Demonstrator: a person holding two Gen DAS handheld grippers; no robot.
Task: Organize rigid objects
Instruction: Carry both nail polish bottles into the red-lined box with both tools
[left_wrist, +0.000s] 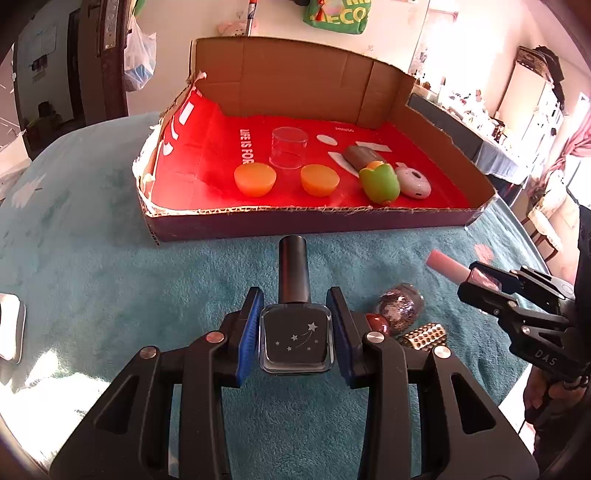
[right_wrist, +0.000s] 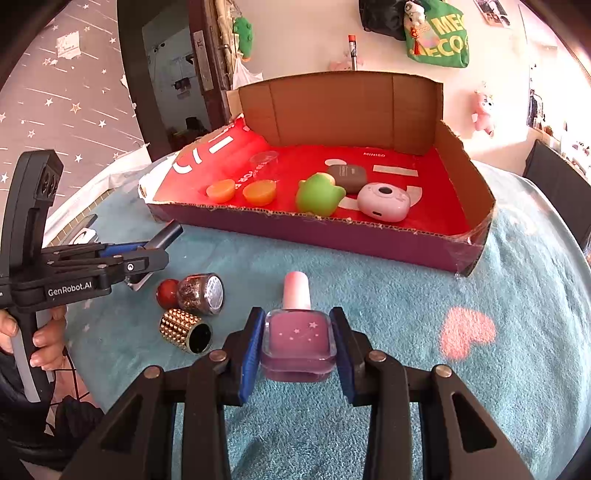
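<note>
while my left gripper (left_wrist: 294, 325) clamped the black polish bottle (left_wrist: 294, 332) and my right gripper (right_wrist: 297, 343) the pink bottle (right_wrist: 297, 339), seemingly lifted off the teal cloth (right_wrist: 406, 295), carrying both over the box (right_wrist: 332, 236) wall came next.

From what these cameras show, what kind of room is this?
Probably a lived-in home. A teal towel covers the table, a pink plush toy and green bag hang on the wall, and a door stands open.
</note>
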